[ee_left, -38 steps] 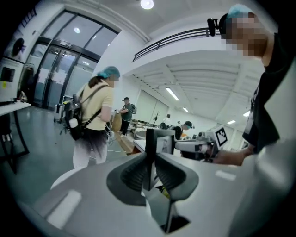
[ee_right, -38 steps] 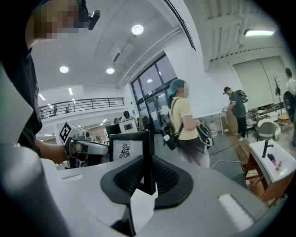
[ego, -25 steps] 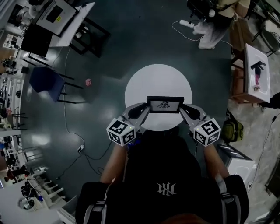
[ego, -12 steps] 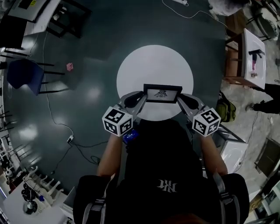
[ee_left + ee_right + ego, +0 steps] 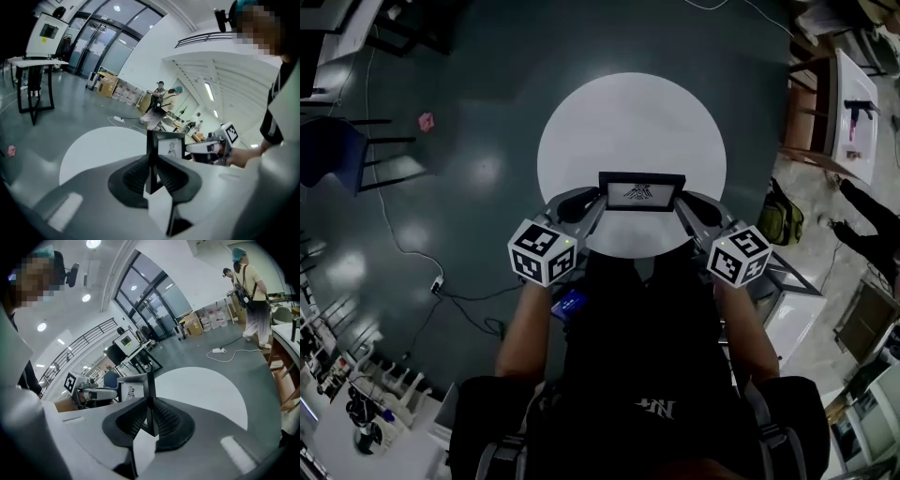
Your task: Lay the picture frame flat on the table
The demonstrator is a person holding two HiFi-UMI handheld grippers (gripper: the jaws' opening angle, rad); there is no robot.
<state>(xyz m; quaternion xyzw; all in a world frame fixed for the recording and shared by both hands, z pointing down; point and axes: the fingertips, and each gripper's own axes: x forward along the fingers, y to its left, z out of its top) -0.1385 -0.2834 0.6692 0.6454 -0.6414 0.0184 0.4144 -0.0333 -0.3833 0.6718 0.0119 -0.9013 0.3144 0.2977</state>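
Held picture frame lowered nearer table.

**Lighting even and adequate; heavy wide-angle distortion**

Head view: diffuse overhead indoor light. The white table is bright, with soft glare patches on the dark floor. Fisheye curvature is strong and the corners are dark.

Gripper views: ceiling lamps flare and the glazed wall is bright. The near bodies of the left gripper and right gripper are soft and out of focus. The picture frame is fairly sharp.
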